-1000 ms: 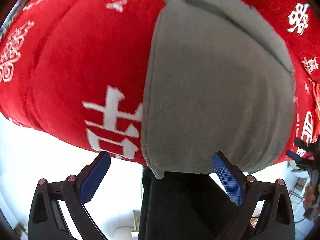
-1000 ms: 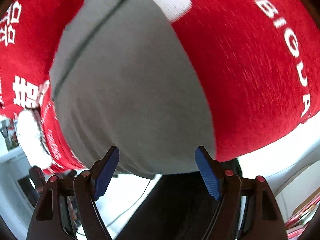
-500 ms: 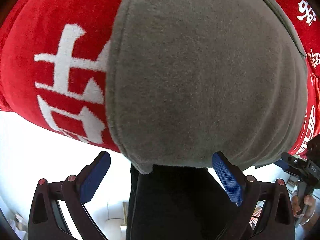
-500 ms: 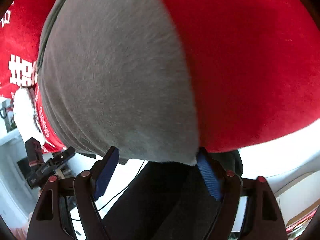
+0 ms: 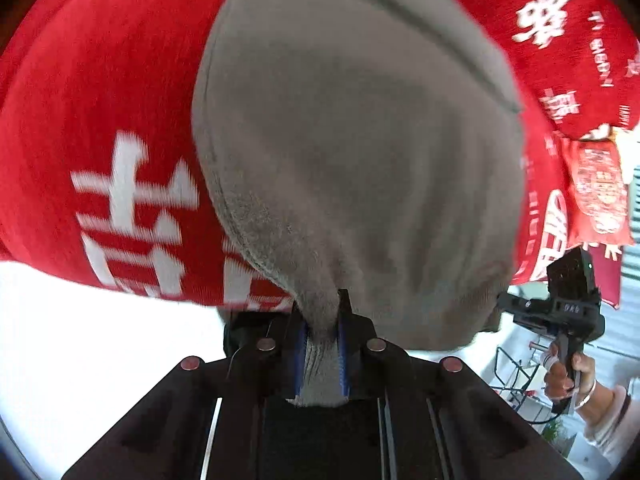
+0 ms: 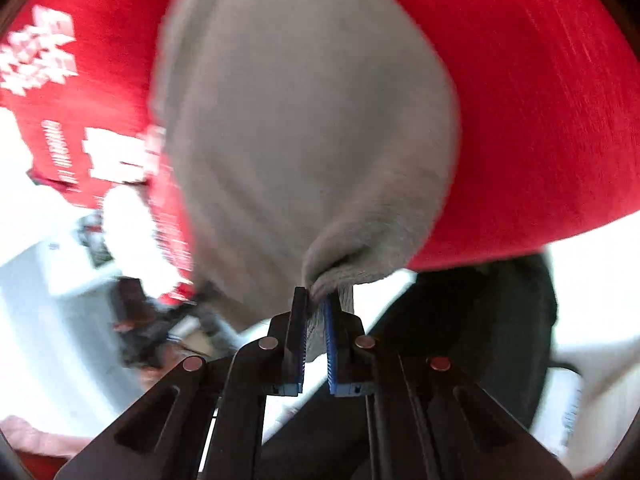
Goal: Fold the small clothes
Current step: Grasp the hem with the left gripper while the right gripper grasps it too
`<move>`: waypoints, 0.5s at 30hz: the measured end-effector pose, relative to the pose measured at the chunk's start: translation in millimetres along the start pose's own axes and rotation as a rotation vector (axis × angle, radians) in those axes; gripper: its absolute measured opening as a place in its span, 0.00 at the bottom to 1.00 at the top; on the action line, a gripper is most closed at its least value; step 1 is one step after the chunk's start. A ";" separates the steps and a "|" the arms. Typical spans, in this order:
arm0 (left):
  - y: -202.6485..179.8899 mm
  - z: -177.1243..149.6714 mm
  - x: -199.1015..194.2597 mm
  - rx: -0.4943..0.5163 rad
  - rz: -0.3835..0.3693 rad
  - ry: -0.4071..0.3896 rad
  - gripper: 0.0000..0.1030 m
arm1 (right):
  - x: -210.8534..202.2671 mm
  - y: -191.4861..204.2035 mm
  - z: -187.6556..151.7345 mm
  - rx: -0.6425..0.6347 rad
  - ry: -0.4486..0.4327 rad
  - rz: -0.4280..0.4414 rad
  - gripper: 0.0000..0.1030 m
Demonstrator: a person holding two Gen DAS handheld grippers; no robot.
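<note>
A small grey garment (image 5: 360, 152) lies on a red cloth with white characters (image 5: 100, 120). My left gripper (image 5: 322, 320) is shut on the garment's near edge, with bunched grey fabric between the blue pads. In the right wrist view the same grey garment (image 6: 304, 120) fills the middle. My right gripper (image 6: 316, 304) is shut on its near corner, and the fabric rises in a peak at the pads. The right gripper and the hand holding it also show in the left wrist view (image 5: 560, 308).
The red cloth (image 6: 540, 100) covers the surface on all sides of the garment. Its near edge drops off just ahead of both grippers. A dark chair or clothing (image 6: 480, 320) is below. Room clutter (image 5: 520, 368) shows at the lower right.
Both grippers were open at the garment's near edge. Both have now closed on that edge and pulled the grey fabric up into bunches.
</note>
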State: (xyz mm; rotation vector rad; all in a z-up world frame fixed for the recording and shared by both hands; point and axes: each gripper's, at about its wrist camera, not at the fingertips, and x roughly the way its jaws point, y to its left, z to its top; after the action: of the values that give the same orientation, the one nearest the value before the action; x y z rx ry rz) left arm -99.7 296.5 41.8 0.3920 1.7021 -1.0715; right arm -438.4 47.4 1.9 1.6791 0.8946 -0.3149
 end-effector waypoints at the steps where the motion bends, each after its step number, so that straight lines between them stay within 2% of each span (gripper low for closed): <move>1: -1.8 4.3 -7.9 0.009 -0.006 -0.018 0.14 | -8.6 10.2 4.6 -0.007 -0.031 0.043 0.05; 3: -0.4 20.4 -19.9 0.007 -0.041 -0.056 0.14 | -24.2 29.8 23.0 -0.023 -0.105 0.113 0.05; 5: 1.7 45.4 -22.2 0.001 -0.048 -0.093 0.14 | -27.3 40.6 44.6 -0.039 -0.139 0.124 0.05; 8: 2.7 80.9 -14.4 -0.015 -0.033 -0.119 0.14 | -15.3 52.1 74.2 -0.067 -0.149 0.010 0.05; 10: 3.3 96.3 -10.4 -0.014 -0.022 -0.122 0.14 | -11.0 57.0 80.7 -0.066 -0.154 -0.034 0.09; 13: 4.2 111.8 -1.0 -0.009 0.006 -0.105 0.14 | -11.3 66.1 81.2 -0.101 -0.173 -0.200 0.14; 14: 3.2 113.2 -1.6 -0.019 -0.005 -0.098 0.14 | -14.2 69.8 78.3 -0.128 -0.181 -0.249 0.24; 15: 10.1 117.4 -10.1 -0.026 -0.018 -0.102 0.14 | -16.8 75.9 76.0 -0.160 -0.190 -0.280 0.49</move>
State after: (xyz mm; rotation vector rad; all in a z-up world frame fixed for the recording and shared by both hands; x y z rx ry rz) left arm -19.1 209.9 38.8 0.3015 1.6305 -1.0633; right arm -378.3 -33.5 42.7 1.3532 0.9855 -0.5677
